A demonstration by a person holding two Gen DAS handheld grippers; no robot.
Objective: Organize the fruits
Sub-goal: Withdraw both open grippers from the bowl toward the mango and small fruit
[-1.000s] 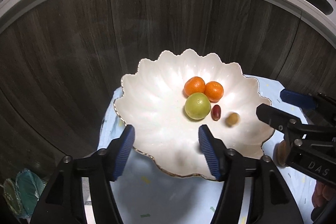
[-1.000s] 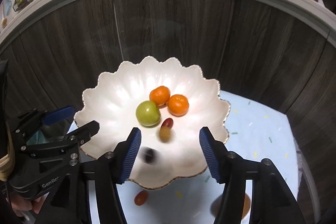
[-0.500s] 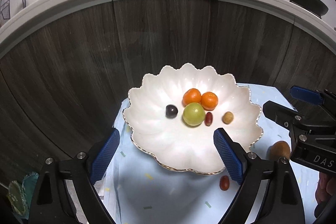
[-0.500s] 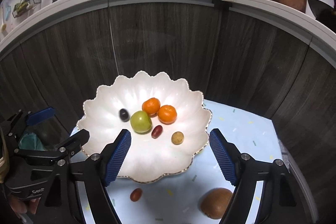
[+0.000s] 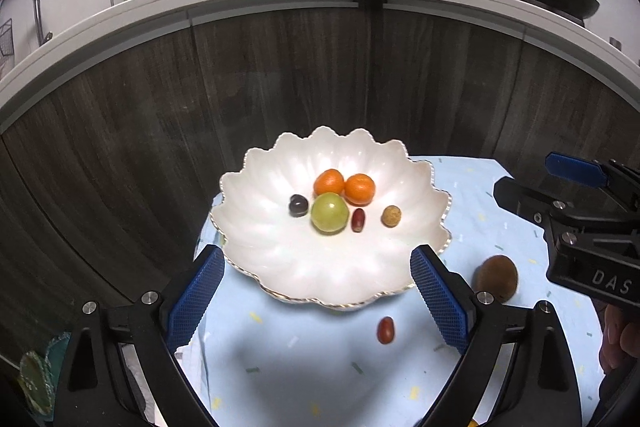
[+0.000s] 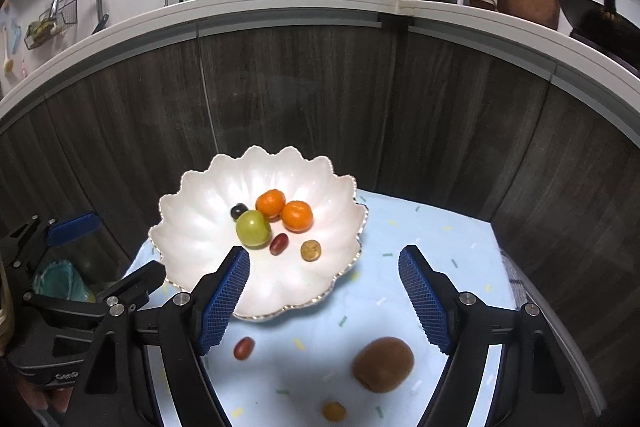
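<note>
Left wrist view: left tongs [image 5: 316, 295] opening, tilted down over bowl [image 5: 256, 171]; right tongs [image 6: 324, 291] apart, empty.

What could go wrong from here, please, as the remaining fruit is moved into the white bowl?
The kiwi looks large for the jaws and may slip. The small red fruit on the cloth is round and could roll away when nudged. Dropped fruit may scatter the loose pieces in the bowl.

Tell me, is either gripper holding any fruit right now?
No. The left gripper, its jaws opening, and the right gripper are both empty.
</note>
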